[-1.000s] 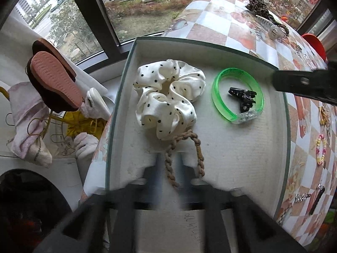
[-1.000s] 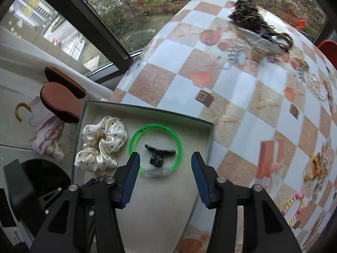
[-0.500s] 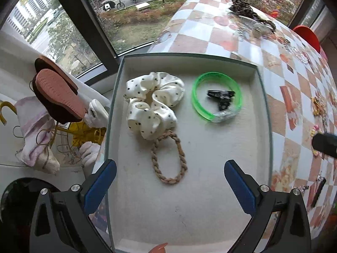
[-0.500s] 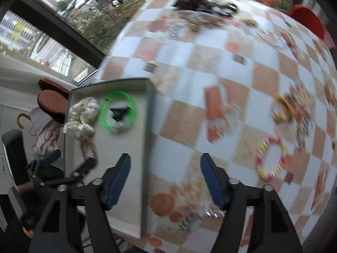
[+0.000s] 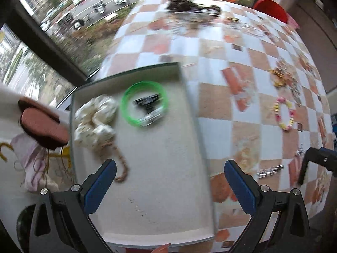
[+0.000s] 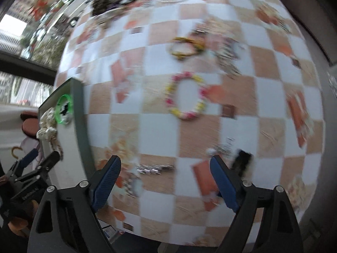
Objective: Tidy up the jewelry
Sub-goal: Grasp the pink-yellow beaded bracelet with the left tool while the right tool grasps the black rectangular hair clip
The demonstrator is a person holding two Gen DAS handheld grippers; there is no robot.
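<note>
Presently, left gripper: was held over the near part of the tray, its blue-padded fingers spread wide with nothing between them.
Right gripper: was held over the checkered bench, its fingers likewise spread wide and empty; its black tip was also seen at the right edge of the left wrist view.
Tray: a shallow pale tray with a dark rim was set on the left end of the bench, beside the window.
Braided loop: a tan braided band was laid in the tray, just beyond the left finger of the left gripper and touching the scrunchie.
Scrunchie: a white dotted scrunchie was seen at the tray's far left side.
Green bangle: was laid flat just beside the scrunchie, around a small black clip.
Silver clip: was seen blurred on the bench, between the right gripper's fingers and just beyond them.
Black item: was seen just beside the right finger; its kind could not be told.
Beaded bracelet: a pink and yellow ring was laid on the bench, well beyond the fingers.
Yellow bangle: was laid farther out, past the beaded bracelet.
Dark pile: tangled pieces were heaped at the far edge of the bench.
</note>
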